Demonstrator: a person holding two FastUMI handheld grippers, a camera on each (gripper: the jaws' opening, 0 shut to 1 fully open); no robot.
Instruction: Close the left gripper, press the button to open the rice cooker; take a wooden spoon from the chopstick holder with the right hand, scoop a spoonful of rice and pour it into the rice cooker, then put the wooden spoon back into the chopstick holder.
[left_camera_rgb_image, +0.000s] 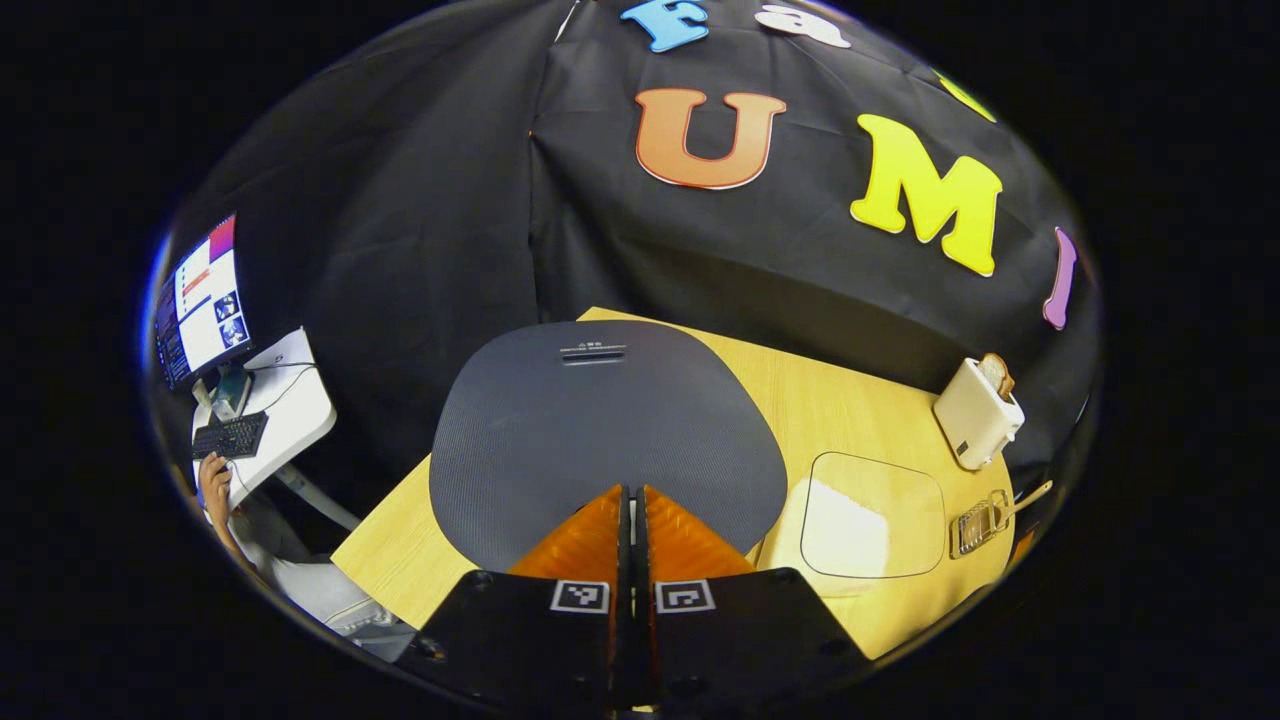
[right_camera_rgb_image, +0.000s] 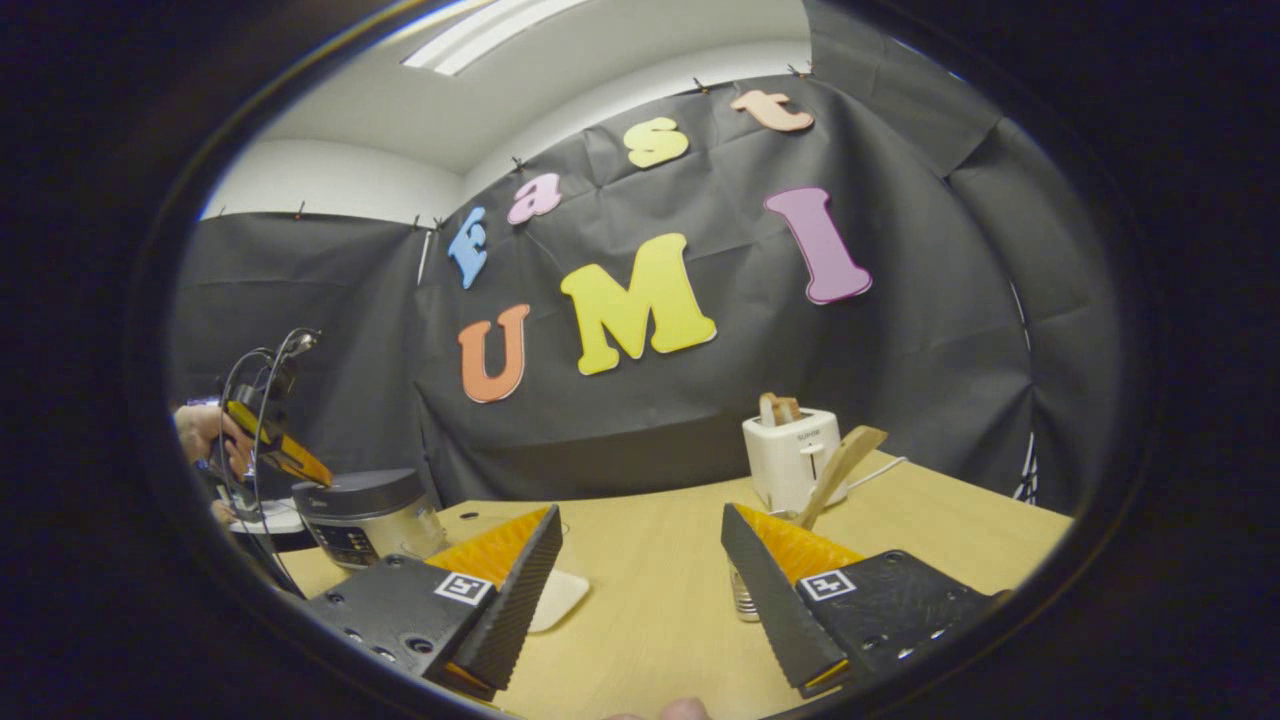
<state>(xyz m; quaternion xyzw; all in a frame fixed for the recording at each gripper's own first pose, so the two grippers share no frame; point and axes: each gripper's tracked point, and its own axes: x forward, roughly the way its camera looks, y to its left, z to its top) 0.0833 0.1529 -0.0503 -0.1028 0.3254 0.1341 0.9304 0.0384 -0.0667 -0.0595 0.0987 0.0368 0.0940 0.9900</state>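
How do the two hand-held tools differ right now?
The left tool has its fingers shut together and hangs above the closed rice cooker; the right tool has its fingers spread wide over the table, holding nothing, facing the wooden spoon. Both carry square markers.

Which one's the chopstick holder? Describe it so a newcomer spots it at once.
Start from the wooden table and find the white toaster at its far side by the black cloth. Just in front of the toaster stands a small ribbed metal cup, the chopstick holder, partly behind a finger of the right tool. It alone has a wooden spoon sticking up out of it at a slant.
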